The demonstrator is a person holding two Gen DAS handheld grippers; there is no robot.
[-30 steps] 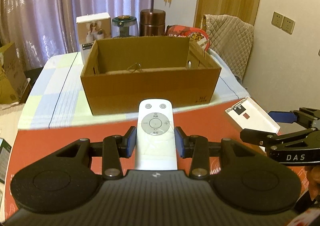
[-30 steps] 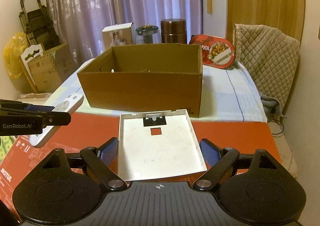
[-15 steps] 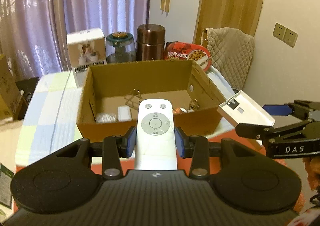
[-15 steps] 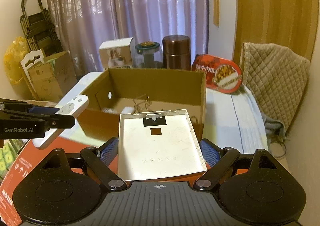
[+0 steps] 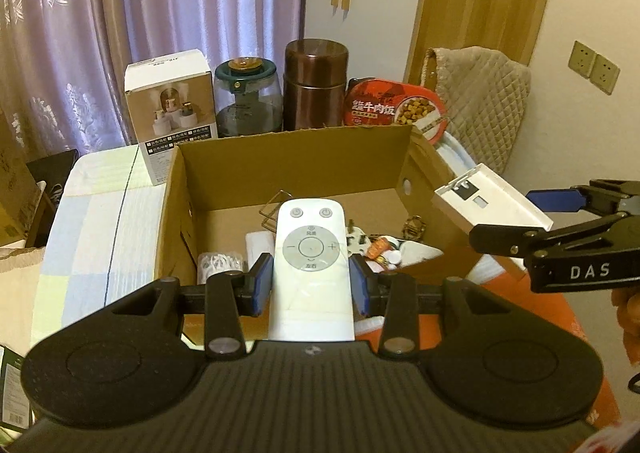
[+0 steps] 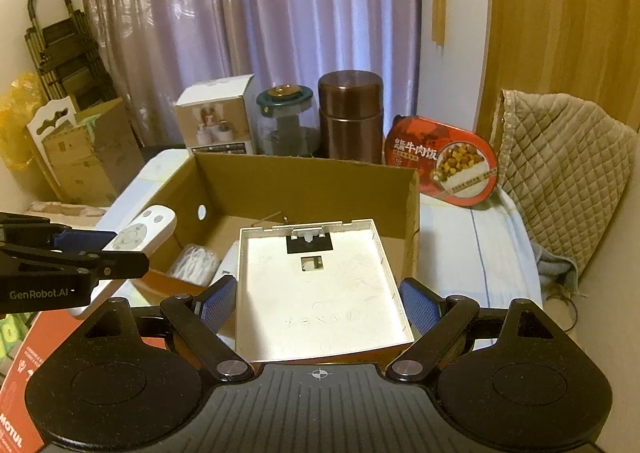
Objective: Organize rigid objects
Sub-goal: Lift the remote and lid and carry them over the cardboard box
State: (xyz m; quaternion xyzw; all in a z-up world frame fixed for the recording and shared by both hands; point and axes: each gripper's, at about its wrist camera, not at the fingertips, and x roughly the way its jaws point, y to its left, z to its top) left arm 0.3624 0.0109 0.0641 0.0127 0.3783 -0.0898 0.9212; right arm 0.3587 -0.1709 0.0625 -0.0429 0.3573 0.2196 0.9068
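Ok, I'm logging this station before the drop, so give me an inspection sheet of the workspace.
Surface: pastel checked cloth under the cardboard box.
Job's things: white remote; white plastic tray; both held above the box.
Clutter: small items in the box; product carton, glass jar, brown canister, red food pack behind.
Grippers: left gripper shut on remote; right gripper shut on tray.
Cables: white coiled cord in box.
Surroundings: curtains, quilted chair.
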